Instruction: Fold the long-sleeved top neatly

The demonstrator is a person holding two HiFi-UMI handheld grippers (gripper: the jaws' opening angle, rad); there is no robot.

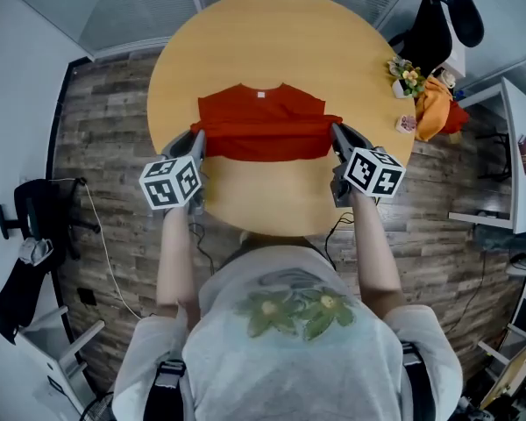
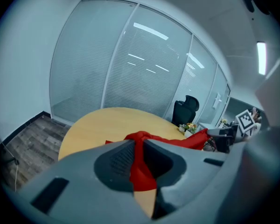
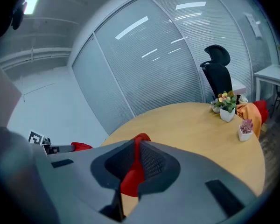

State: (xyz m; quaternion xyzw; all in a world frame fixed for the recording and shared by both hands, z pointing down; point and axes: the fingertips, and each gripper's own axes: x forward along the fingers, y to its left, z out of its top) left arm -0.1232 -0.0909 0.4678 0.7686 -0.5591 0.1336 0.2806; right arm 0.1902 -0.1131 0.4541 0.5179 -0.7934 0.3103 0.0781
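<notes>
The ribbed grey pads of the left gripper (image 2: pixel 137 146) were pinched tight on a bunched fold of the soft red long-sleeved top (image 1: pixel 263 123). The right gripper (image 3: pixel 135 149) had its jaws clamped on the same cloth at the opposite side. Between the two, the fabric ran in a straight, taut band. The collar end lay flat toward the far edge of the round, smooth pale-wood table (image 1: pixel 272 42), the garment sitting about its middle. At the table's right edge stood a small white pot of flowers (image 1: pixel 407 81), by a crumpled orange cloth (image 1: pixel 433 109).
</notes>
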